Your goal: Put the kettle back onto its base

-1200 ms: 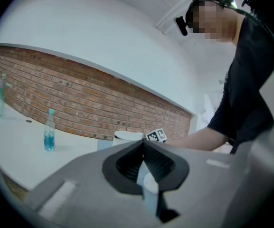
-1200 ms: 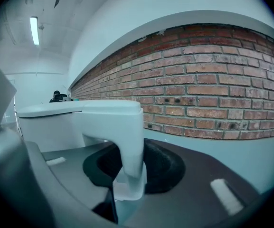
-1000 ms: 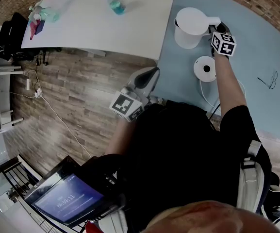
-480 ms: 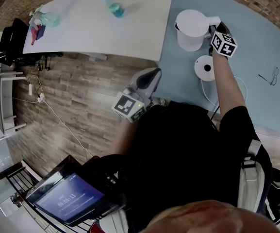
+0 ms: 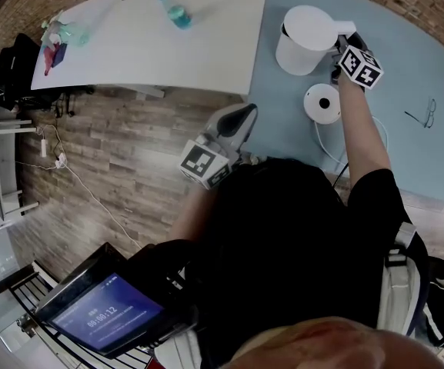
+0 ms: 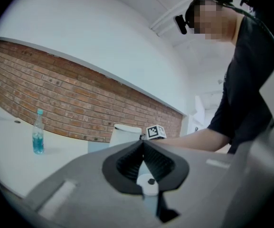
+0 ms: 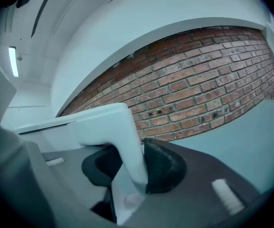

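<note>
The white kettle [image 5: 305, 40] hangs just above the light-blue table [image 5: 414, 60], beyond its round white base [image 5: 322, 103]. My right gripper [image 5: 340, 47] is shut on the kettle's handle [image 7: 123, 141], which fills the space between the dark pads [image 7: 163, 167]; the jaws have eased a little wider on it within the last second. In the right gripper view the kettle body [image 7: 56, 127] sits to the left. My left gripper [image 5: 234, 123] hovers at the table's near-left edge, shut with nothing in it. The left gripper view shows the kettle [image 6: 125, 134] far ahead.
A white table [image 5: 152, 48] adjoins on the left, carrying a blue bottle [image 5: 175, 11] and spray bottles [image 5: 60, 33]. Glasses [image 5: 428, 114] lie at the right. The base's cable [image 5: 335, 160] runs toward the person. A brick wall [image 7: 208, 94] backs the table.
The right gripper has raised the kettle a little and rolled slightly. The left gripper stays where it was.
</note>
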A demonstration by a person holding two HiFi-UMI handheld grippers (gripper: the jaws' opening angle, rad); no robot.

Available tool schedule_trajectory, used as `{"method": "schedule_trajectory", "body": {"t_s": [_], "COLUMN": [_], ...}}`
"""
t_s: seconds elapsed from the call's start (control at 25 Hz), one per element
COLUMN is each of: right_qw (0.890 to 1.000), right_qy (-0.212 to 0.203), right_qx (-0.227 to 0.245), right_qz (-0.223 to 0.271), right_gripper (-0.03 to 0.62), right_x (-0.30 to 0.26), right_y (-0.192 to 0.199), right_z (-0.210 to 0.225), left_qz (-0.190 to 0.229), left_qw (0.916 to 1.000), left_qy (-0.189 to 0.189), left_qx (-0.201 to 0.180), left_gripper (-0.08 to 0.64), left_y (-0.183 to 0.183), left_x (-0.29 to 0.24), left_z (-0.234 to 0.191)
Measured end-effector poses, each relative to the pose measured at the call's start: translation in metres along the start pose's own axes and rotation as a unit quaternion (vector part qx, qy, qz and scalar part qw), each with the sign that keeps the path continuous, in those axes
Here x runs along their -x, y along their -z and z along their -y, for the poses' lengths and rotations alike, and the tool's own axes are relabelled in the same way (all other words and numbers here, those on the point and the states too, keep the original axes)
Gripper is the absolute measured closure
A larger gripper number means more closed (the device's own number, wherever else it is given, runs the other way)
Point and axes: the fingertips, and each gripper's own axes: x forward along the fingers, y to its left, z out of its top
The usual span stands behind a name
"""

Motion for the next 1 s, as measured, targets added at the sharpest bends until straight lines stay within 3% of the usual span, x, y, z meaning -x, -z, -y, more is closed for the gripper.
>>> {"method": "schedule_trajectory", "body": {"t_s": [0.56,1.0], "right_qw": [1.000,0.999], "right_qy": [0.007,0.010], "right_qx": [-0.006,-0.013], "right_qz": [0.026,0.028], "right_gripper": [0.466,0.464], "right_x": [0.049,0.088], "right_y": [-0.043,-0.039], "right_z": [0.007,0.009], "left_qz": [0.002,-0.009], "left_qw": [0.9984,0.9925], "left_qy": [0.056,0.122], "left_qx": [-0.002,0.000], "left_gripper": [0.557,0.557], "left_y": [0.005,0.011], "left_x": [-0.018,-0.031], "left_z": [0.026,0.032]}}
